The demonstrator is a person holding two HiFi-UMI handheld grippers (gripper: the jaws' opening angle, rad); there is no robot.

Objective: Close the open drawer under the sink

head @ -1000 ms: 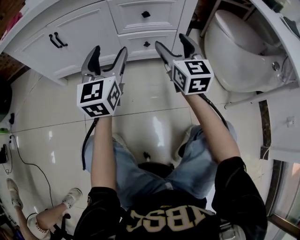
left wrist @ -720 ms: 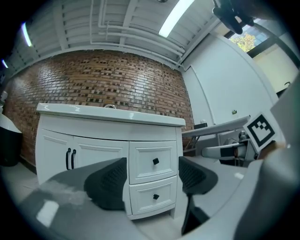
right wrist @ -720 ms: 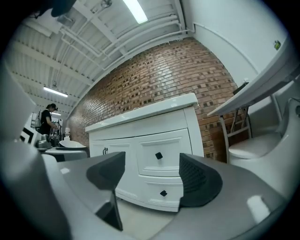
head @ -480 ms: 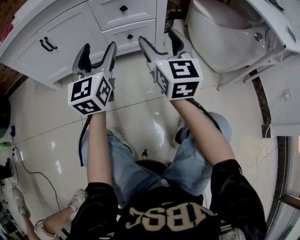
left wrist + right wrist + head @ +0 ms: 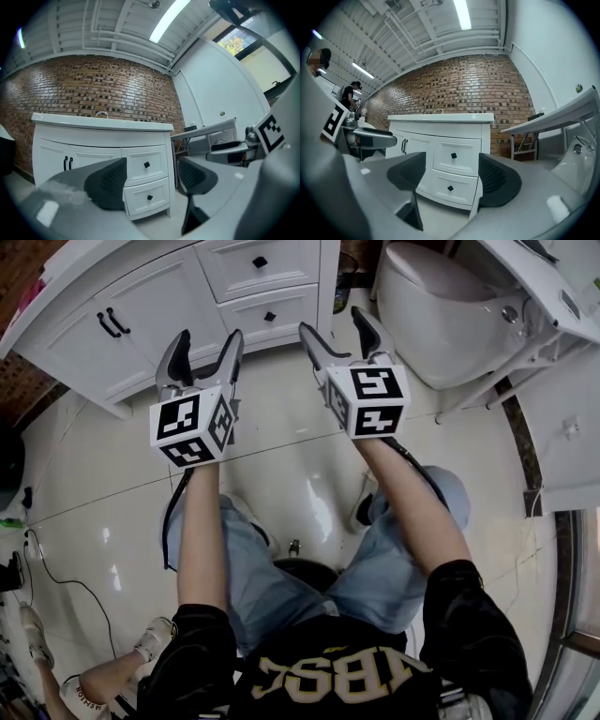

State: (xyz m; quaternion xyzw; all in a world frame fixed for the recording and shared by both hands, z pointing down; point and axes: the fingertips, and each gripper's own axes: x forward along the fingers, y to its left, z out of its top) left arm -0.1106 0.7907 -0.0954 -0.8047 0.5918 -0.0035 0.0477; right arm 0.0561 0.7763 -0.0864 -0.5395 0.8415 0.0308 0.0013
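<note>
A white vanity cabinet point(image 5: 159, 282) stands under the sink, across the top of the head view. Its upper drawer point(image 5: 260, 262) and lower drawer point(image 5: 270, 316) each carry a black knob, and both fronts look flush with the cabinet face. My left gripper point(image 5: 206, 341) hangs open above the floor tiles just in front of the cabinet doors. My right gripper point(image 5: 334, 326) is open too, near the cabinet's right corner. Neither touches anything. In the left gripper view, the drawers point(image 5: 146, 180) show between the jaws of the left gripper point(image 5: 152, 176). The right gripper point(image 5: 452, 173) frames the same drawers point(image 5: 452, 171).
A white toilet point(image 5: 441, 306) stands right of the cabinet, with a white table edge point(image 5: 553, 282) beyond it. Double doors with black handles point(image 5: 111, 322) are left of the drawers. A black cable point(image 5: 56, 568) and another person's shoe point(image 5: 145, 636) lie at the lower left.
The head view has shifted a little. Both grippers stay open and at about the same distance in front of the cabinet. The drawers look unchanged.
</note>
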